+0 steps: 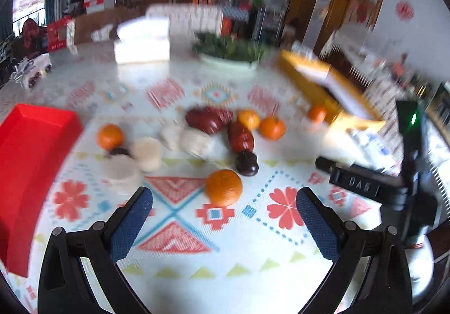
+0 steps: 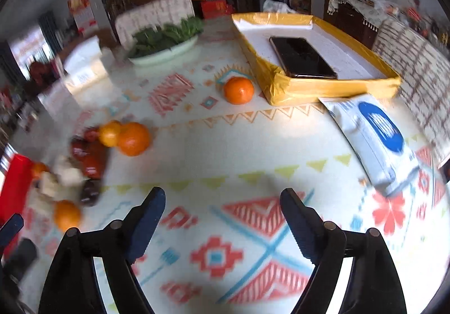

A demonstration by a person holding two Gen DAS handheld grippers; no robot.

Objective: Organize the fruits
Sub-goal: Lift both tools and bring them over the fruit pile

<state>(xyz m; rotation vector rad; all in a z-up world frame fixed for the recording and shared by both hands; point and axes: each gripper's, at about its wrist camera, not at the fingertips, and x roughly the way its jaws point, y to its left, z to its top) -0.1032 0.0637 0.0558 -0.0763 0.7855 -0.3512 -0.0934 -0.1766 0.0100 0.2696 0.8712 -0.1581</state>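
Fingers spread on both empty grippers; nearest orange (image 1: 224,187) lies just above centre, ahead of left gripper (image 1: 225,218), nearer than right gripper (image 2: 222,218).

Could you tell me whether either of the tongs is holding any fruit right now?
Neither: the left tongs and right tongs are both open and empty above the tablecloth.

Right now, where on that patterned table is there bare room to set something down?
Bare cloth lies ahead of the right gripper, bordered by the yellow-taped shallow box, the white-and-blue wipes packet and the lone orange. It is crowded between the red tray and that box: oranges, dark red fruits and pale lumps cluster there.
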